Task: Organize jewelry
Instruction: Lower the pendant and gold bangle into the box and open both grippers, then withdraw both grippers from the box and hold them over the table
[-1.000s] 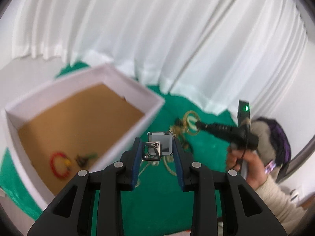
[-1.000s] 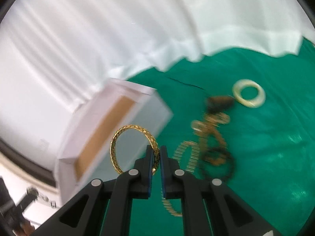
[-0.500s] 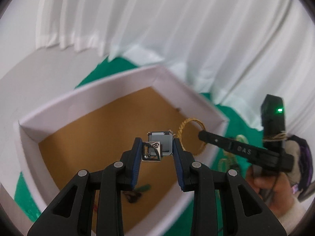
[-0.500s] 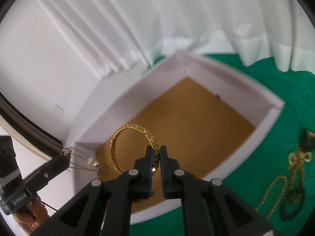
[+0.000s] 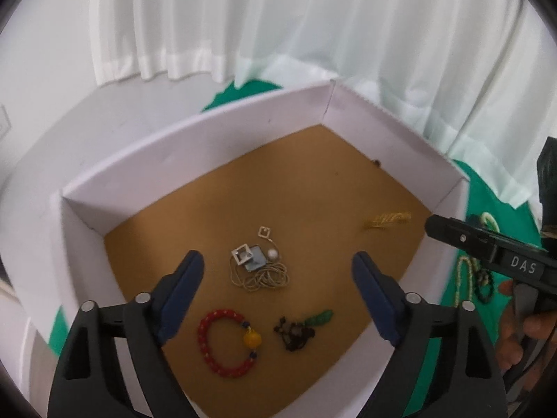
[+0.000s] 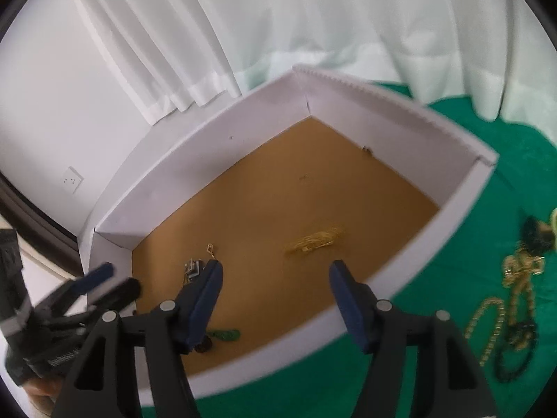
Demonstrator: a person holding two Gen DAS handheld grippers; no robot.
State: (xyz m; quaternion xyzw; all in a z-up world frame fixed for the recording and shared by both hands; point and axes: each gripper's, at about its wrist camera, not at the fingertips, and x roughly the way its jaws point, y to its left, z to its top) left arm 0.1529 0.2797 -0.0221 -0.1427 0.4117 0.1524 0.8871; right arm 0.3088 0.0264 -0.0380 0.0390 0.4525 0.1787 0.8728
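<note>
white curtains hang behind a green cloth (image 6: 348, 376) that carries a white box (image 5: 195, 139) with a brown floor. both tools hover over the box, tilted down into it. the left gripper (image 5: 278, 299) has just been opening and its jaws stand wide with nothing between them; the silver necklace (image 5: 259, 268) lies in a small heap on the floor near the middle of the box. the right gripper (image 6: 275, 299) has also just been opening, jaws wide and empty; the gold bangle (image 6: 315, 240), blurred, is over or on the floor toward the box's right wall, and i cannot tell whether it has settled. a red bracelet (image 5: 226, 343) and a dark bead piece (image 5: 299, 331) lie near the front wall. outside, by the box's right wall, more chains (image 6: 515, 306) lie tangled on the cloth.

judged from here, the drop is done and the loose pile is next. the risks: the bangle may roll into the necklace, and tangled chains may lift together, dragging one over the edge of the cloth. the two tools are close over the box and could knock as they pull out.
</note>
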